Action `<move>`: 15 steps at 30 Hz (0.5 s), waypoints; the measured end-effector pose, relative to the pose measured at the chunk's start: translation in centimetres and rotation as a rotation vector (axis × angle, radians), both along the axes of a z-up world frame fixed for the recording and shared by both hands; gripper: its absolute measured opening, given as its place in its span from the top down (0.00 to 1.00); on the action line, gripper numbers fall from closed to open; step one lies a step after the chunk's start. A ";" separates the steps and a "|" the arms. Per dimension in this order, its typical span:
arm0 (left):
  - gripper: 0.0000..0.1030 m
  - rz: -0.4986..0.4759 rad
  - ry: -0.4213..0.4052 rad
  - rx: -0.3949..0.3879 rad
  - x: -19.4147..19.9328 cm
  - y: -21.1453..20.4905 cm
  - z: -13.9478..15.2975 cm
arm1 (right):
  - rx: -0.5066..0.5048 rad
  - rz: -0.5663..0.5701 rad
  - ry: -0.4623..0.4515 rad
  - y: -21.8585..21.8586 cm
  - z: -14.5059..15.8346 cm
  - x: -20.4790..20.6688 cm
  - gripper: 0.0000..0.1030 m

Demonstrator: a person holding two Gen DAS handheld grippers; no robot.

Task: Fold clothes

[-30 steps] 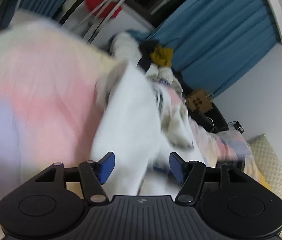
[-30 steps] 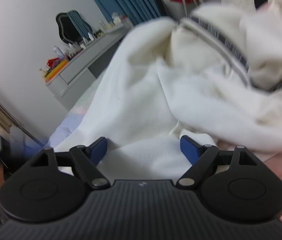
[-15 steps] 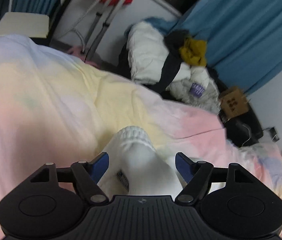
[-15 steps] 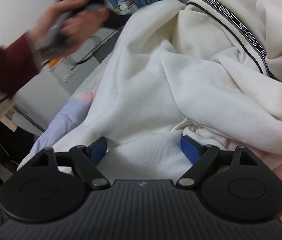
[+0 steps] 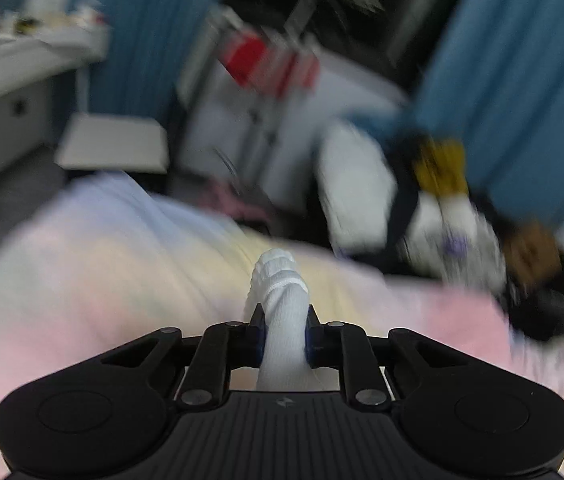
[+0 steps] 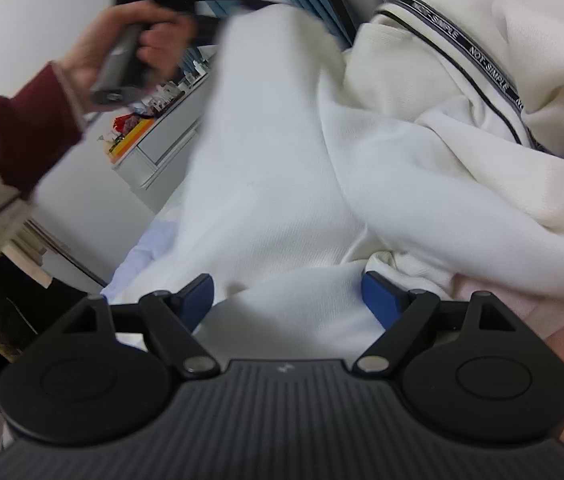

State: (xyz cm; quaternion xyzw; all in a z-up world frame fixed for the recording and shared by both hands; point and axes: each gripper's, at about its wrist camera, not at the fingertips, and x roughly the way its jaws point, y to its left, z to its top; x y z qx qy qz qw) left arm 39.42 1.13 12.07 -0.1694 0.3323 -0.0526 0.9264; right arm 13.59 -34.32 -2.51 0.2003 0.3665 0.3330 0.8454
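Left gripper [image 5: 282,334], open a moment ago, is closing on the white ribbed cuff [image 5: 280,276] above the pastel bedspread [image 5: 82,272], so the sleeve can be folded; right gripper [image 6: 288,294] stays wide over the white sweatshirt [image 6: 282,184]

Open stretch of bed [image 5: 102,280] ahead toward its far edge; clothes pile [image 5: 402,200] blocking the far right corner; rack [image 5: 266,92] beyond the edge.

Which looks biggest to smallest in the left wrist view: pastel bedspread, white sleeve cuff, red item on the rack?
1. Pastel bedspread, largest.
2. White sleeve cuff and red item: alike; the cuff is much nearer the camera, so unsure.
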 end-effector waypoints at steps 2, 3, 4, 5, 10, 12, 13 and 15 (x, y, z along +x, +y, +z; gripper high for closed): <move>0.83 0.068 -0.075 -0.013 -2.0 3.2 3.0 | -0.002 0.002 -0.019 0.5 0.3 -0.4 0.19; 0.83 0.101 -0.113 -0.013 -3.1 4.8 4.2 | -0.002 0.003 -0.027 0.6 0.4 -0.5 0.19; 0.83 0.135 -0.156 -0.008 -4.2 6.4 5.6 | -0.003 0.005 -0.036 0.8 0.5 -0.7 0.19; 0.83 0.165 -0.188 -0.002 -5.4 8.0 6.7 | -0.005 0.006 -0.038 0.9 0.5 -0.8 0.19; 0.82 0.334 -0.146 0.024 -10.4 17.4 5.4 | -0.030 0.013 -0.029 1.2 0.0 -1.0 0.19; 0.81 0.373 -0.087 0.011 -12.1 20.5 2.4 | -0.049 0.013 -0.022 1.3 -0.3 -1.1 0.20; 0.81 0.387 -0.052 -0.001 -12.9 21.9 0.5 | -0.062 0.013 -0.020 1.2 -0.4 -1.2 0.21; 0.79 0.409 0.013 -0.041 -14.6 24.5 -3.2 | -0.092 0.018 -0.021 1.7 -0.5 -1.4 0.21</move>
